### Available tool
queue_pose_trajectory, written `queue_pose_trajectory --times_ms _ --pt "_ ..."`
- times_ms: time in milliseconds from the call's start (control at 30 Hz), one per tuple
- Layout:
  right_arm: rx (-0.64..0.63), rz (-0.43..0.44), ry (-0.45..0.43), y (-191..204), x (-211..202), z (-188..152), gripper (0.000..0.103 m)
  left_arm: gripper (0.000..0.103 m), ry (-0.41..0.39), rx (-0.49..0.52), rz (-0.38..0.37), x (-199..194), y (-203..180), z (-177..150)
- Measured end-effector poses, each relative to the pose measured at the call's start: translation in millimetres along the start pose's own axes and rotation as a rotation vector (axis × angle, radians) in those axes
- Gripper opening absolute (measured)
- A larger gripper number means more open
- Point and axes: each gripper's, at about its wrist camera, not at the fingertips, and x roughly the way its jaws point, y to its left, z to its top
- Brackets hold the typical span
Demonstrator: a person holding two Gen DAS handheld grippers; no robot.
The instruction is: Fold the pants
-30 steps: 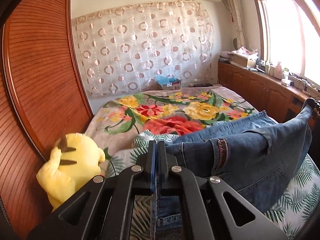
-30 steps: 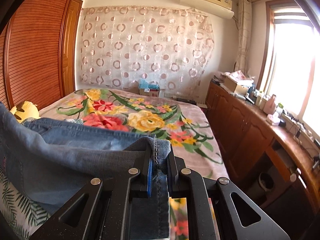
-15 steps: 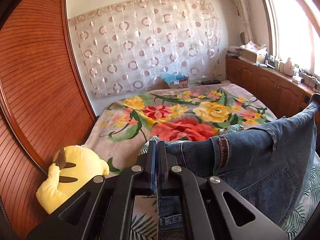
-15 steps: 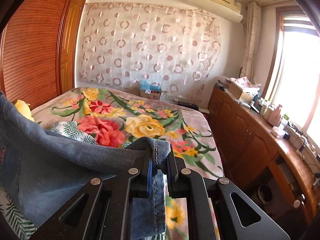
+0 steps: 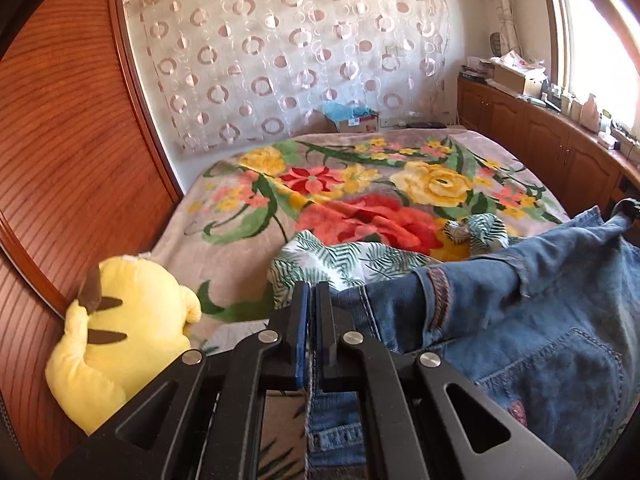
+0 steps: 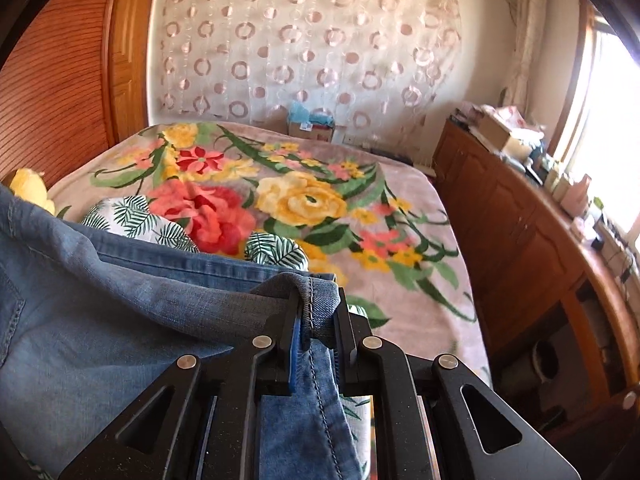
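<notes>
Both hand-held grippers are clamped tight on the jeans [image 5: 520, 320]: the left hand-held gripper [image 5: 311, 300] pinches one end of the waistband, the right hand-held gripper [image 6: 318, 312] the other. The denim hangs stretched between them over the bed [image 5: 400, 168]. A yellow plush toy [image 5: 120, 328] sits just left of the left one.

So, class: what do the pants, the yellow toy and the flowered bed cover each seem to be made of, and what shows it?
Pants: blue denim, faded matte; visible stitched seams, a pocket and a belt loop.
Yellow toy: soft plush, likely synthetic; fuzzy, rounded, stuffed look.
Flowered bed cover: seemingly fleece or a plush blanket; soft, slightly fuzzy print. Exact fibre unclear.
</notes>
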Motion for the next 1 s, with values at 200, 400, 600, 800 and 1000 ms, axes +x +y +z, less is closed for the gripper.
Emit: queue_pose_trajectory --times_ms 200,400,600,800,1000 --pt "0.043 -0.002 -0.019 -2 -6 7 0.027 0.012 -0.015 0.012 -0.011 -20 -9 0" --pt "0.065 0.006 -0.036 -1 -10 -5 0.043 0.046 -0.065 0.039 -0.094 -46 -33 0" --pt "0.084 0.017 -0.029 -4 -12 -12 0.047 0.087 -0.058 0.057 -0.221 -53 -66 -13" --pt "0.097 0.047 0.005 -8 -4 -10 0.049 0.087 -0.013 0.081 -0.294 -49 -105 -33" --pt "0.077 0.06 0.084 -9 33 10 0.049 0.087 0.025 0.076 -0.332 -40 -119 -47"
